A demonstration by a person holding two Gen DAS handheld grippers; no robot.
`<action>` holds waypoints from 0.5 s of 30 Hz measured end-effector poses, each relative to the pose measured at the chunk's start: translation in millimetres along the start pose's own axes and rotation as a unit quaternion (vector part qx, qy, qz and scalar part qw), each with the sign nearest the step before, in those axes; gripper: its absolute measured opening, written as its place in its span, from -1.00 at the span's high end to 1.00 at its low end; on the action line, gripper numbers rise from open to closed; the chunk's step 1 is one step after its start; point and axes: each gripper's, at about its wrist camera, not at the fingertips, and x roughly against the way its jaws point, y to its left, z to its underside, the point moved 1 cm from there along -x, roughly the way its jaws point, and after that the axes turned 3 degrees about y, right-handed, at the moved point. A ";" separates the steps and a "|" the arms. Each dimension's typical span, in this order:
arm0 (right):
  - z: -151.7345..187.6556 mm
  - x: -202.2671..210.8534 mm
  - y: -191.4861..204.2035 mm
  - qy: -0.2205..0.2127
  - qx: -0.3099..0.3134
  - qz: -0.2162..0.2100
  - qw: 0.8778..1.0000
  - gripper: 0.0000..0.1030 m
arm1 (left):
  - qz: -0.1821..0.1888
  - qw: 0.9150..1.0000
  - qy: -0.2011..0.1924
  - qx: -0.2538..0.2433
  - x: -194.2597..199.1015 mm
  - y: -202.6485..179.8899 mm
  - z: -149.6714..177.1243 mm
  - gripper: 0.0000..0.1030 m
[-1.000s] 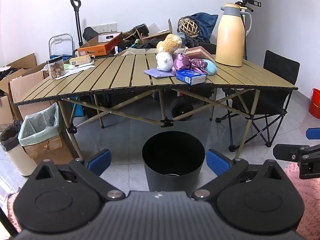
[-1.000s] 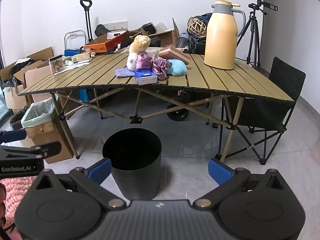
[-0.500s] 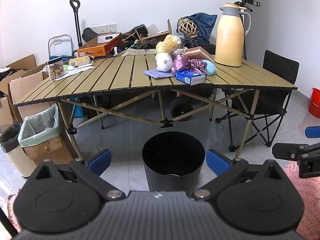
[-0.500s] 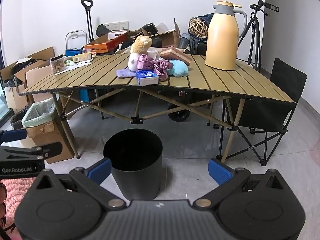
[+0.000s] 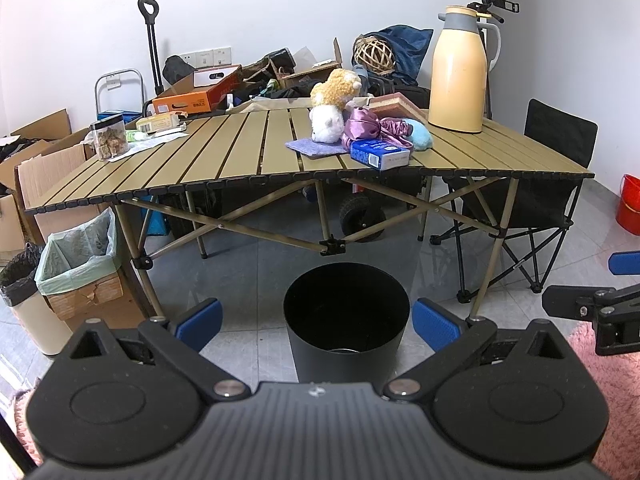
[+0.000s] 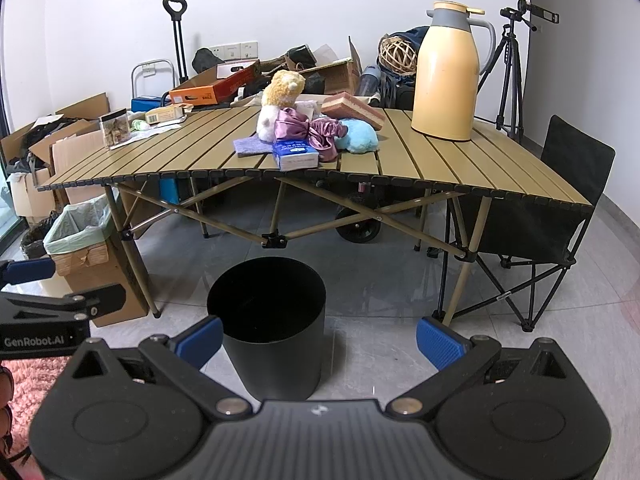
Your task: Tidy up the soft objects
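Observation:
A cluster of soft things lies on the slatted table (image 5: pixel 224 160) (image 6: pixel 440 160): a tan plush toy (image 5: pixel 335 88) (image 6: pixel 282 87), a white plush (image 5: pixel 326 124), purple satin cloth (image 5: pixel 366 128) (image 6: pixel 306 128), a light blue plush (image 5: pixel 420 138) (image 6: pixel 358 141), a purple cloth pad (image 5: pixel 310 147) (image 6: pixel 250 146) and a blue tissue pack (image 5: pixel 380 155) (image 6: pixel 295 154). A black bucket (image 5: pixel 346 320) (image 6: pixel 272 324) stands on the floor below. My left gripper (image 5: pixel 318 324) and right gripper (image 6: pixel 318 338) both hang open and hold nothing, low and well short of the table.
A tall yellow thermos (image 5: pixel 458 70) (image 6: pixel 446 72) and a pink sponge block (image 6: pixel 352 109) stand on the table. A jar (image 5: pixel 109 139), boxes and a lined bin (image 5: pixel 78 256) are at the left. A black folding chair (image 6: pixel 560 200) and a tripod (image 6: pixel 510 64) stand right.
Both views have risen and tilted very slightly; the table and objects sit a touch lower in frame. Nothing on the table has moved and both grippers stay open.

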 end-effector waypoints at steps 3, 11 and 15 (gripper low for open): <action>0.1 0.3 -0.4 0.000 0.000 0.000 1.000 -1.00 | -0.001 1.000 0.000 0.000 0.1 0.1 0.0 -1.00; -0.1 0.5 0.0 -0.001 -0.002 0.000 1.000 -1.00 | 0.000 1.000 -0.004 -0.001 1.5 0.8 -0.5 -1.00; 0.0 0.7 -0.2 -0.001 -0.002 0.000 1.000 -1.00 | 0.000 1.000 -0.006 -0.002 1.4 0.8 -1.0 -1.00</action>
